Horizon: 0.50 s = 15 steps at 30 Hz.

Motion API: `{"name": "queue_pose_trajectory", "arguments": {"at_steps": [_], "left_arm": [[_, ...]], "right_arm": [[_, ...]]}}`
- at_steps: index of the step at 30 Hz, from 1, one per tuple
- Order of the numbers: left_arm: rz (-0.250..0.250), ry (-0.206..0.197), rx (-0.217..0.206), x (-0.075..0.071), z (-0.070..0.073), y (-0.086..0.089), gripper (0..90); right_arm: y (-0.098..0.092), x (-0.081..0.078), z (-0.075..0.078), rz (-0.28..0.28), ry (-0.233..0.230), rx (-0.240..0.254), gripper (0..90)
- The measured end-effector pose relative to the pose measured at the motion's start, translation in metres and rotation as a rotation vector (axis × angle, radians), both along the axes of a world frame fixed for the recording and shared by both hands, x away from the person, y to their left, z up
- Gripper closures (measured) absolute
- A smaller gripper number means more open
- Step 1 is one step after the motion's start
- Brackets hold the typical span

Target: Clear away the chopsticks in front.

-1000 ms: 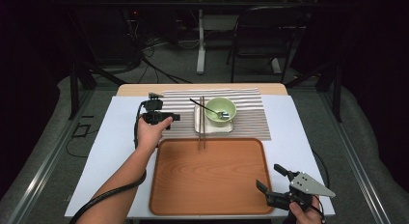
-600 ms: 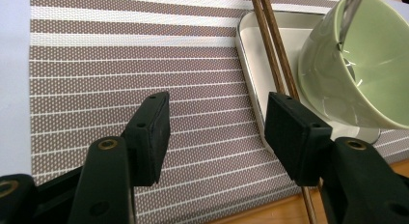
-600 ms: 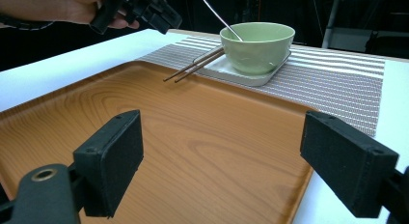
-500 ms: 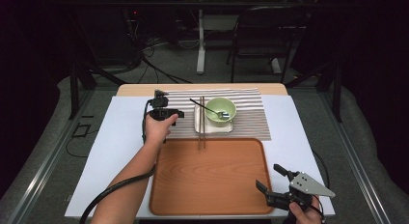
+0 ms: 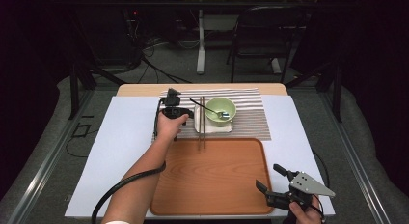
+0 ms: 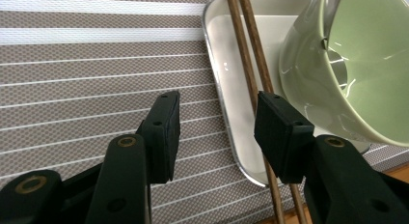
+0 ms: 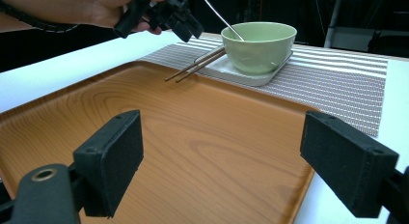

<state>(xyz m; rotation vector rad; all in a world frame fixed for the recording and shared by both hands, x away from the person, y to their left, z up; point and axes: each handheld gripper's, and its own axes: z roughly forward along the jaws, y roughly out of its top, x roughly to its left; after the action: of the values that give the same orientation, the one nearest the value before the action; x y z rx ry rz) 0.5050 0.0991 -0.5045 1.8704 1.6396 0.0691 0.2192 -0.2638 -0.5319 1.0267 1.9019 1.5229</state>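
Beside the left claw [image 6: 217, 132], unmarked chopsticks [image 6: 251, 64].

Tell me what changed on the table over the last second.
The left gripper moved right, toward the chopsticks, its jaws closing partway with nothing held yet. The right gripper, bowl, white plate and tray stayed put.

A white table [image 5: 120, 151] carries a striped mat [image 5: 251, 119] at its far edge and a wooden tray [image 5: 212, 178] at its near edge.
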Motion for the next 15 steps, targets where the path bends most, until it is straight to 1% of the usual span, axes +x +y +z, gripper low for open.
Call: {"name": "queue_pose_trajectory", "arguments": {"at_steps": [2, 7, 8, 10, 11, 13, 15], "left_arm": [[-0.009, 0.004, -0.014, 0.001, -0.001, -0.003, 51.3], [-0.019, 0.007, -0.015, 0.002, -0.003, -0.011, 52.4], [-0.023, 0.007, -0.010, 0.002, -0.004, -0.012, 52.8], [-0.018, 0.017, -0.003, 0.004, -0.003, -0.015, 53.6], [-0.011, 0.022, -0.010, 0.004, -0.003, -0.016, 54.5], [-0.006, 0.041, -0.039, 0.005, -0.003, -0.017, 55.3], [-0.011, 0.047, -0.028, 0.006, -0.004, -0.018, 57.8]], "right_arm": [[0.000, 0.000, 0.000, 0.001, 0.000, 0.001, 14.6], [0.000, 0.000, 0.000, 0.005, -0.005, 0.000, 14.6], [0.000, 0.000, 0.000, 0.006, -0.006, 0.000, 14.6], [0.000, 0.000, 0.000, 0.006, -0.006, 0.002, 14.6], [0.000, 0.000, 0.000, 0.005, -0.005, 0.003, 14.6], [0.000, 0.000, 0.000, 0.005, -0.005, 0.004, 14.6], [0.000, 0.000, 0.000, 0.006, -0.005, 0.005, 14.6]]}}
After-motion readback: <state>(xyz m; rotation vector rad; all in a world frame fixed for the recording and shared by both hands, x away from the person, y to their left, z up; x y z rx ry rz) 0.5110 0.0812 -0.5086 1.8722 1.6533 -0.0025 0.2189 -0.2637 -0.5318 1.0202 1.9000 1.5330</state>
